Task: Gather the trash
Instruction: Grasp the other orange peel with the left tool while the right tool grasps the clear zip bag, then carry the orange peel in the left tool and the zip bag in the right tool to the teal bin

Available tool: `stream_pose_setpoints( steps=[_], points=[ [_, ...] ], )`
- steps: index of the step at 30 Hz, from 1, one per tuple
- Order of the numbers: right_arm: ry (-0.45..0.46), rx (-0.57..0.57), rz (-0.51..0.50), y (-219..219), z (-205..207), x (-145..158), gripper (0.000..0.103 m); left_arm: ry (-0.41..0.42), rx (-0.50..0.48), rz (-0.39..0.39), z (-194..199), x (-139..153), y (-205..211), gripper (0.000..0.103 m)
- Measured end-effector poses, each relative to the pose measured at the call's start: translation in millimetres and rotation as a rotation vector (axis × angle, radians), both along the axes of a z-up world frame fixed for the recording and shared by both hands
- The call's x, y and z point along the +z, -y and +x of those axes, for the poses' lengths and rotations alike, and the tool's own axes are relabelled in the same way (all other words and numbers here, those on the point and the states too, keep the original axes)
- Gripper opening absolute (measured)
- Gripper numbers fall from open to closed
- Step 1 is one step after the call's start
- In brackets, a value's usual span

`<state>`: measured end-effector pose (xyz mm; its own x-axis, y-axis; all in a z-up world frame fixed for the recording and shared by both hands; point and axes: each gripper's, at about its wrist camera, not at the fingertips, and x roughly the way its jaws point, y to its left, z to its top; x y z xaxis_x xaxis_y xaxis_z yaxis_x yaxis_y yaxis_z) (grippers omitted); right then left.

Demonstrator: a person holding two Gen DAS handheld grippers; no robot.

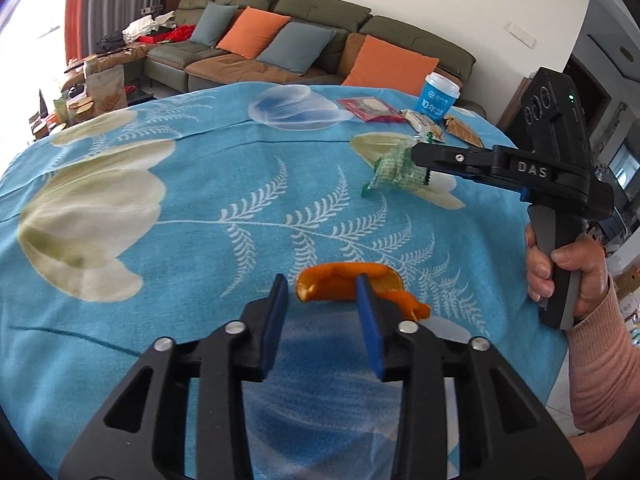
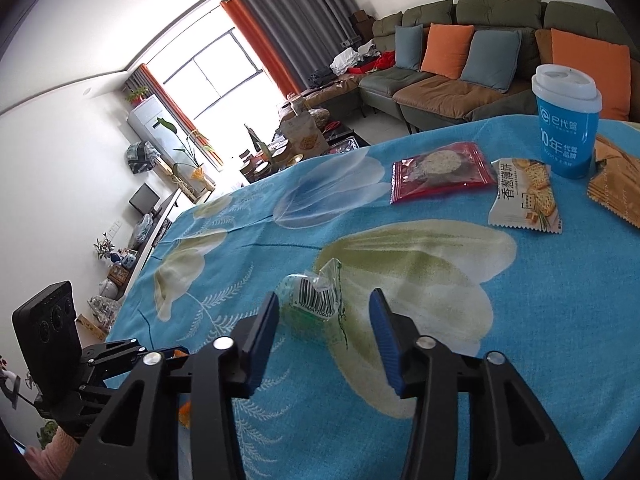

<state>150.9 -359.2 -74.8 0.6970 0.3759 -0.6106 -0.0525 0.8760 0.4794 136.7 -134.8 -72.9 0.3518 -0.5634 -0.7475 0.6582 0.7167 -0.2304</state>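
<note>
An orange peel [image 1: 344, 282] lies on the blue flowered tablecloth [image 1: 168, 216]. My left gripper [image 1: 323, 286] is open, its blue pads on either side of the peel's near edge. A crumpled green and clear wrapper [image 2: 316, 304] with a barcode lies between the open fingers of my right gripper [image 2: 326, 308]; it also shows in the left wrist view [image 1: 394, 170], at the right gripper's tips [image 1: 418, 160]. Neither gripper holds anything.
At the table's far side stand a blue paper cup [image 2: 566, 124], a red snack packet [image 2: 440, 170], a white cracker packet [image 2: 526, 196] and an orange-brown packet [image 2: 618, 184]. A sofa with cushions [image 1: 280, 44] stands behind the table.
</note>
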Motion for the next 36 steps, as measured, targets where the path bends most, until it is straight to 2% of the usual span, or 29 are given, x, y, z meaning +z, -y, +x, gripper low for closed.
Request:
stream_pose_setpoints(
  steps=[8,12,23,36],
  points=[
    [0.008,0.026,0.0,-3,-1,0,0.017,0.006,-0.002,-0.014,-2,1,2,0.017],
    [0.018,0.028,-0.004,-5,-4,2,0.015,0.018,0.003,-0.023,-7,4,0,0.012],
    [0.06,0.047,0.046,-11,-22,11,0.013,0.069,0.059,-0.02,-31,14,-13,0.009],
    [0.089,0.133,0.092,-47,-34,21,0.013,0.106,0.198,-0.047,-51,29,-68,0.009]
  ],
)
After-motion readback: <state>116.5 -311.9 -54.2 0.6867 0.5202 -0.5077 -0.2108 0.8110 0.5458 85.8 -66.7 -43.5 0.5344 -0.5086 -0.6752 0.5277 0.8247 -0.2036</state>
